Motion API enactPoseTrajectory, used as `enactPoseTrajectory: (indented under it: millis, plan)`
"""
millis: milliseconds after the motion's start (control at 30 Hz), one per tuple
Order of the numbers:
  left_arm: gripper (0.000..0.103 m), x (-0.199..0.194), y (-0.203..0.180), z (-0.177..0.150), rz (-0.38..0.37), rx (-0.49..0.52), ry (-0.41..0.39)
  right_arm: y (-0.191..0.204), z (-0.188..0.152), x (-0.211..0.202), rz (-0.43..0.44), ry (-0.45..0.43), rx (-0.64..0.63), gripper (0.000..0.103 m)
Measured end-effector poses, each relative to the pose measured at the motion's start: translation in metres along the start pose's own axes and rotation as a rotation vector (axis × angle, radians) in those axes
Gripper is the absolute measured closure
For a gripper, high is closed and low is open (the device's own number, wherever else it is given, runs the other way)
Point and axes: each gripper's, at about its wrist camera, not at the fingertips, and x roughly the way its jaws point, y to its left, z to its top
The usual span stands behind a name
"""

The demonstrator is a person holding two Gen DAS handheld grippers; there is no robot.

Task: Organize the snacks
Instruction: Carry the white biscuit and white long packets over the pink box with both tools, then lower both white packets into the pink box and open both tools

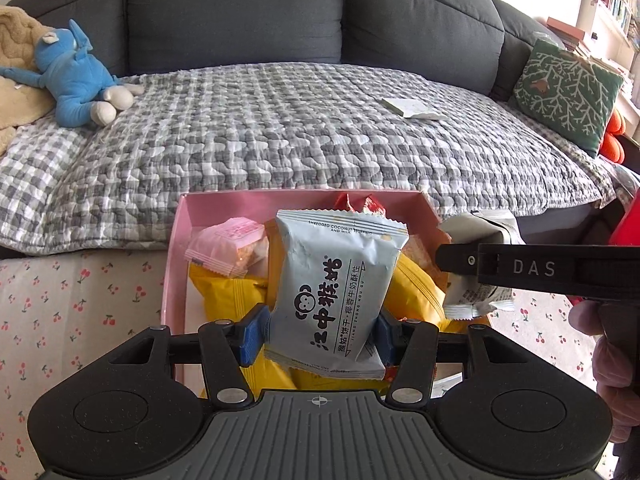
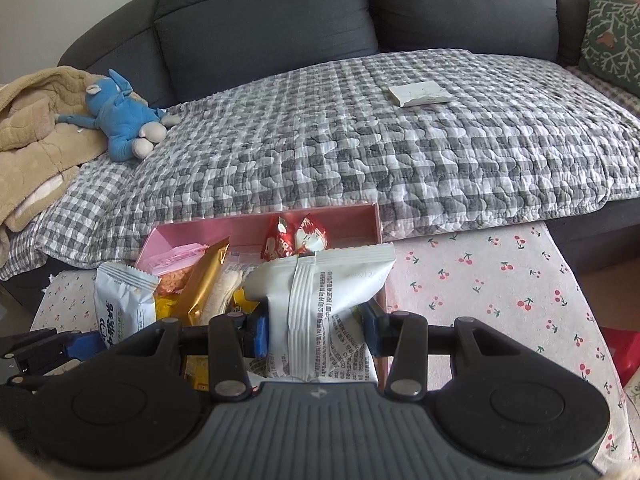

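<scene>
- Both sets of jaws clamped on snacks: left gripper (image 1: 318,338) pinching a pale blue biscuit packet (image 1: 334,292) by its lower sides, right gripper (image 2: 314,330) gripping a white packet (image 2: 316,312), seam side up.
- Both packets held upright over the pink box (image 1: 175,264), not yet released.
- Already inside the box: a pink wafer pack (image 1: 228,246), yellow bags (image 1: 224,292), a gold bar (image 2: 204,280), red sweets (image 2: 294,240).
- Probably near the end: cherry-print cloth (image 2: 500,288) beside the box shows no loose snacks; beyond that, not in view.
- Left to do, seemingly: lowering these two in.
</scene>
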Motion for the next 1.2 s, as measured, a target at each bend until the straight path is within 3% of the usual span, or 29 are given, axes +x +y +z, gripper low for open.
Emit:
enactPoseTrajectory:
  millis: [433,567,800,1200]
  plan:
    - [0.049,0.033,-0.008,0.009,-0.036,-0.002,-0.019,-0.012,0.014,0.023,0.052,-0.014,0.063,0.058]
    - [0.033,0.034,-0.007,0.010,-0.030,-0.011,-0.044,-0.011,0.016,0.021,0.060,-0.043,0.083,0.032]
    - [0.023,0.028,-0.006,0.009,-0.046,-0.009,-0.055,-0.013,0.021,0.017,0.041,-0.061,0.078,0.019]
    - [0.016,-0.008,-0.001,-0.008,-0.060,-0.015,-0.052,-0.028,0.005,-0.022,0.033,-0.063,0.107,0.011]
